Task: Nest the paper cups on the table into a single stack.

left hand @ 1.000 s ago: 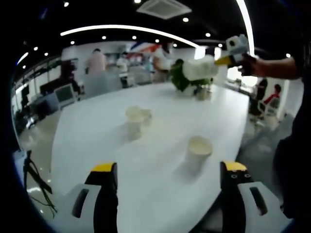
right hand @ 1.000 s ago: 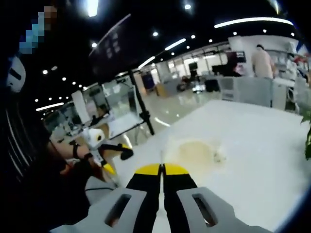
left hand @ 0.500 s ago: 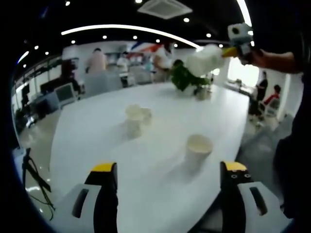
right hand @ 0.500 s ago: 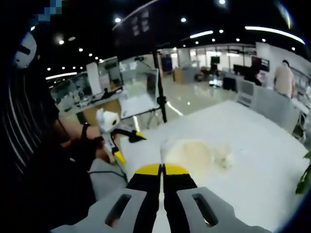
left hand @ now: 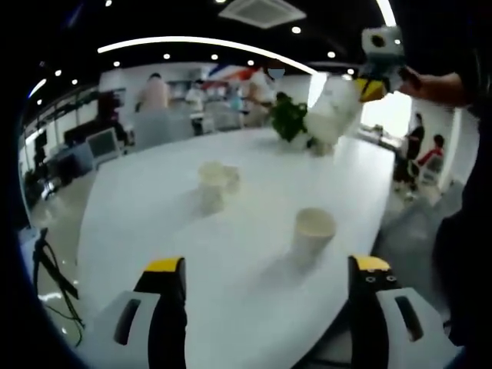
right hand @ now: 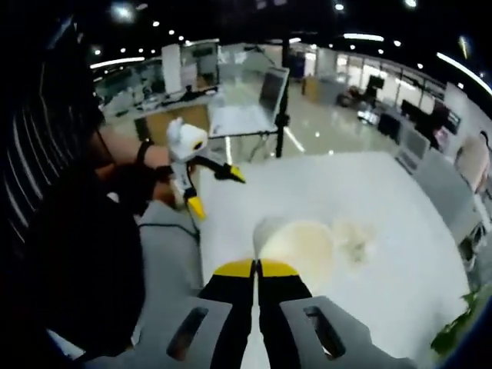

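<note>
White table (left hand: 154,223) holds a single paper cup (left hand: 313,231) near its right edge and a stacked pair of cups (left hand: 213,184) further back, well apart. Left gripper (left hand: 265,307) jaws spread wide, nothing between them. Right gripper (right hand: 256,269) clamped on a held cup (right hand: 296,246), raised over the table.

No legible text, label, brand, number or sign in either view. Paper cups (left hand: 313,231) plain, no print visible. Table (left hand: 154,223) surface unmarked. Coloured patch on far wall (left hand: 231,74) possibly signage, too blurred to read. Gripper jaws carry yellow tips only, no lettering discernible.
</note>
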